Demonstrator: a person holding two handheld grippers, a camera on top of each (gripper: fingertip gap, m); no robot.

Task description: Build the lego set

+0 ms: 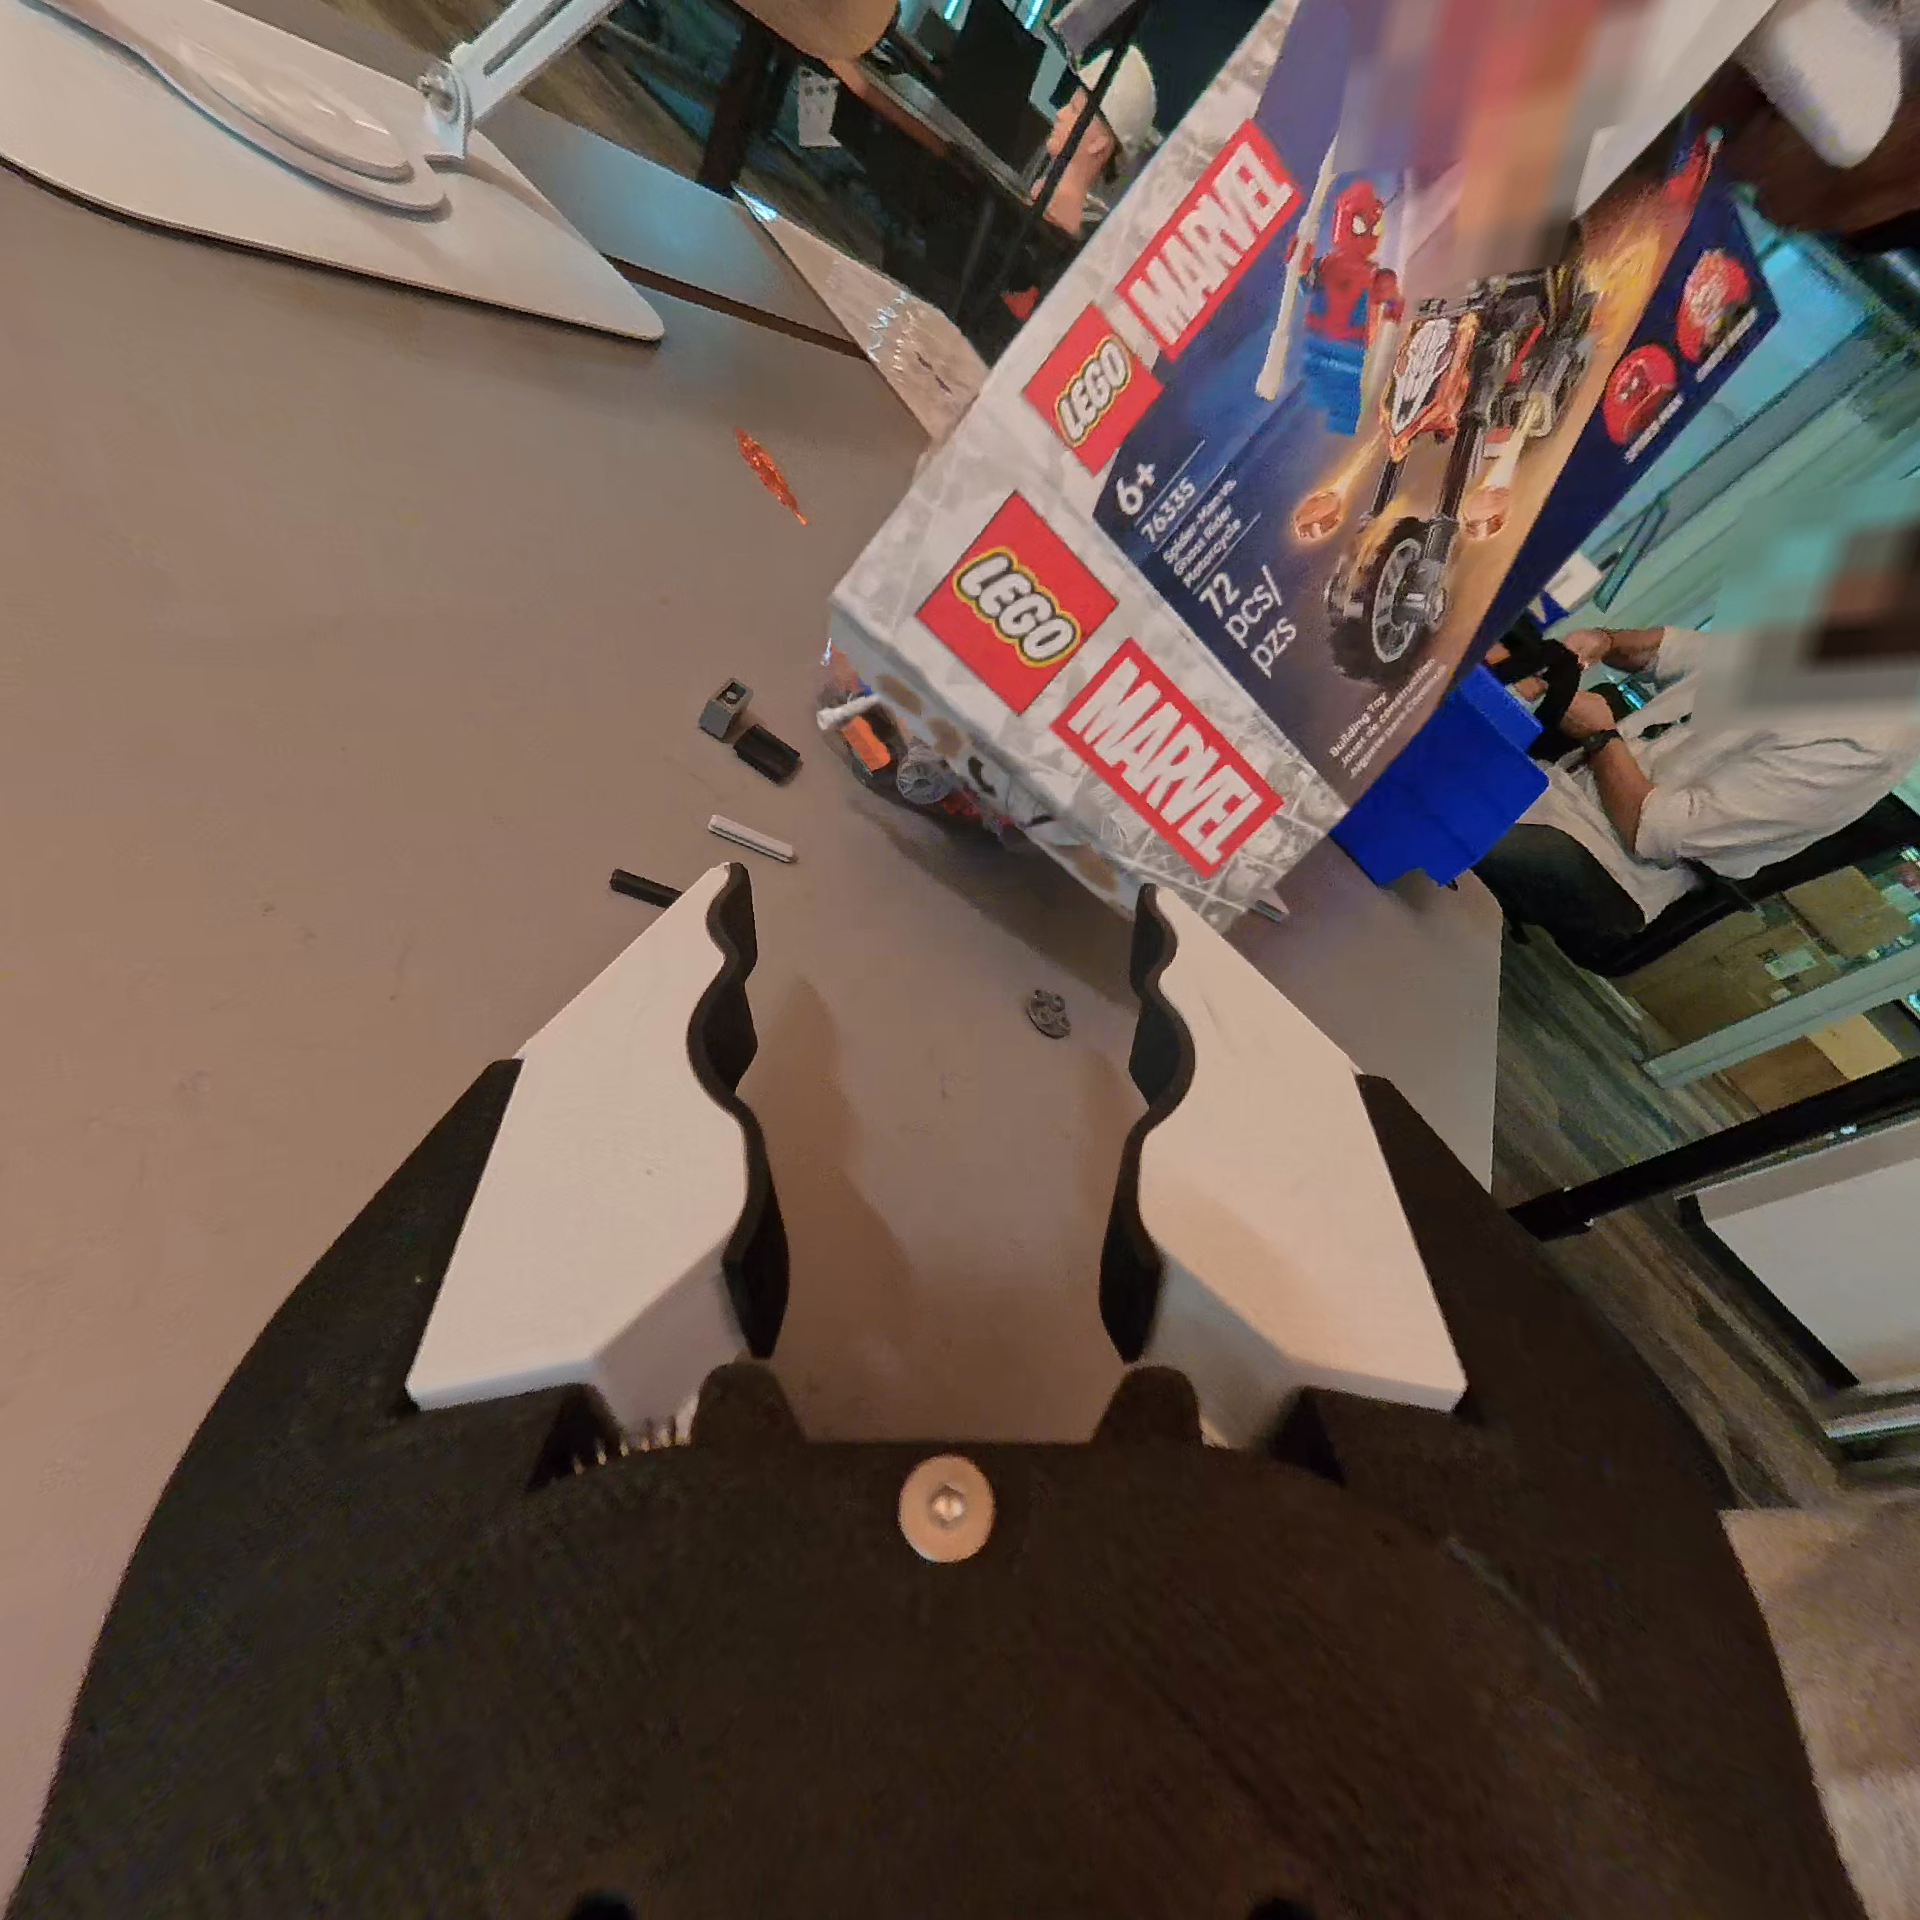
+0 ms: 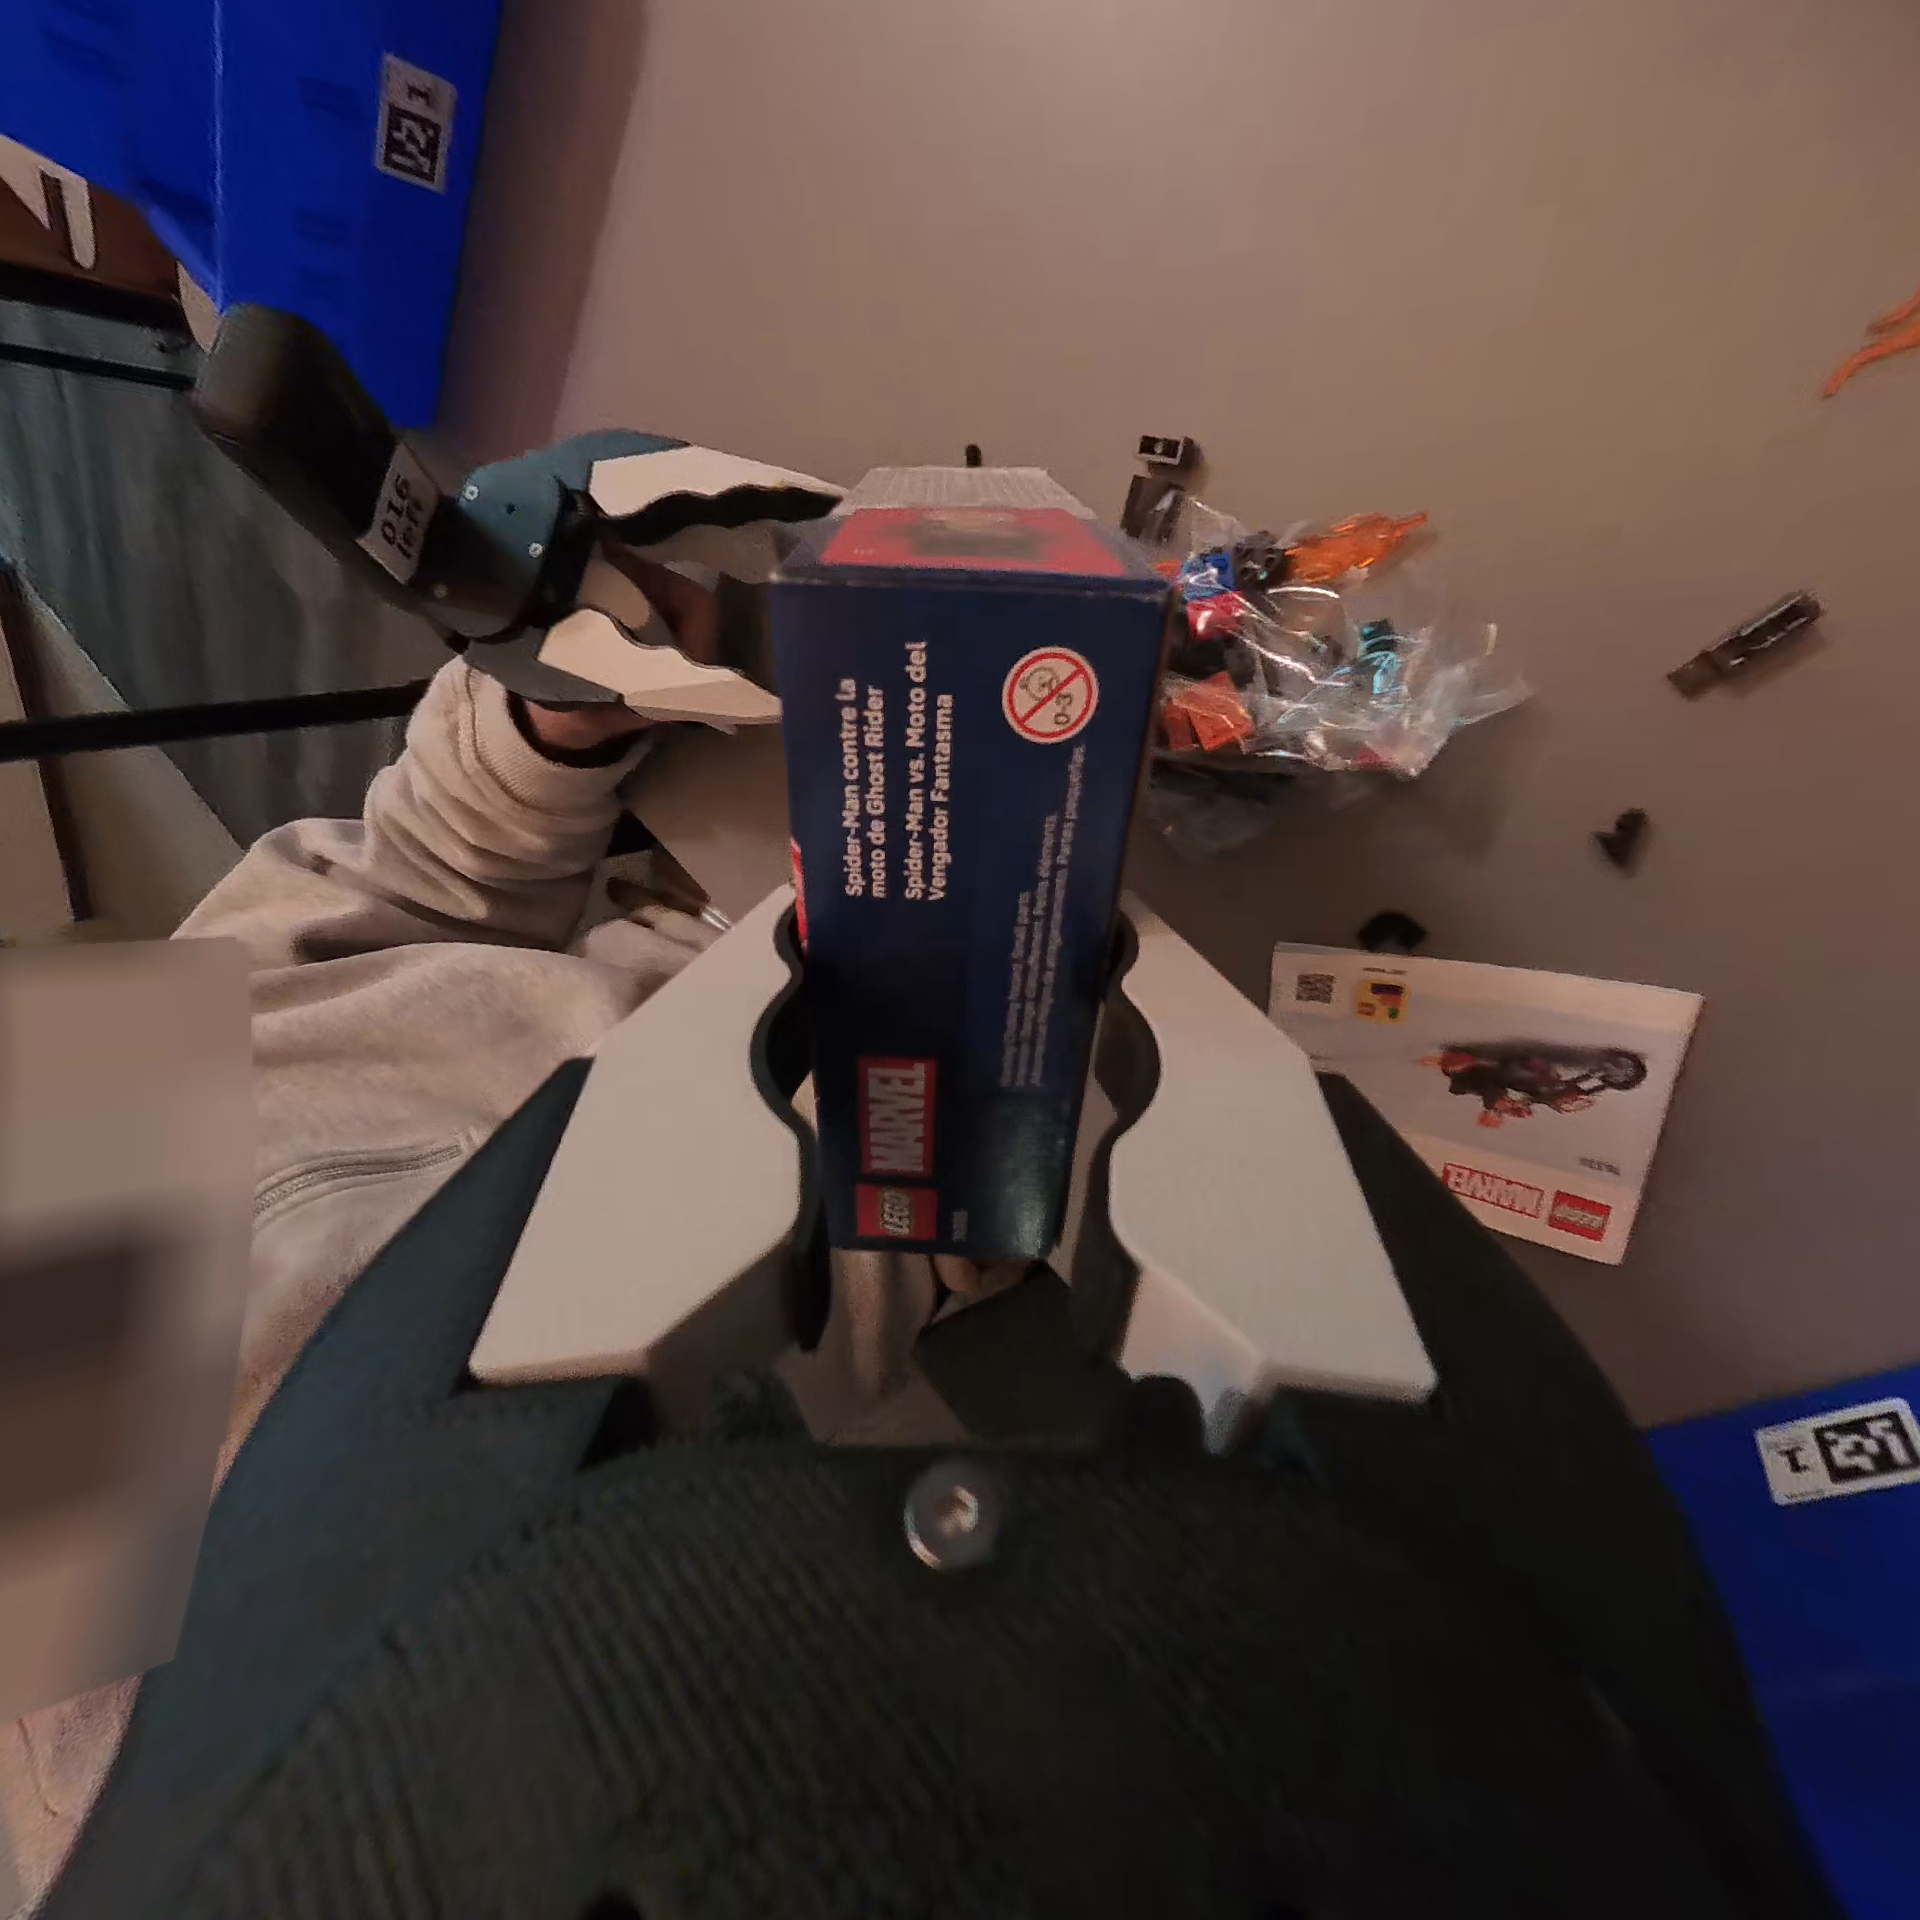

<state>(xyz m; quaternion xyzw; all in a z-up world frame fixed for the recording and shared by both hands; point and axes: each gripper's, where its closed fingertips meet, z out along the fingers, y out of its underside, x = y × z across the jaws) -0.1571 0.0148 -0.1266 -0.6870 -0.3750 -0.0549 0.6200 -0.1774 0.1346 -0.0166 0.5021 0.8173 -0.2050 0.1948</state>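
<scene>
My right gripper (image 2: 956, 935) is shut on the lego box (image 2: 966, 831) and holds it tilted above the table, open end down. The box also shows in the left wrist view (image 1: 1299, 499), lifted at the right. A clear bag of bricks (image 2: 1320, 675) lies on the table under the box's far end; it also peeks out in the left wrist view (image 1: 904, 758). My left gripper (image 1: 940, 883) is open and empty, low over the table beside the box; it also shows in the right wrist view (image 2: 769, 613). Loose dark pieces (image 1: 753, 732) lie ahead of it.
An instruction booklet (image 2: 1496, 1091) lies on the grey table (image 1: 312, 675). An orange flame piece (image 1: 769, 473), a grey bar (image 1: 750, 837) and a round dark piece (image 1: 1049, 1010) lie loose. Blue bins (image 2: 1797, 1558) stand at the edges. A white stand base (image 1: 260, 177) sits far left. A seated person (image 1: 1714, 748) is beyond the table.
</scene>
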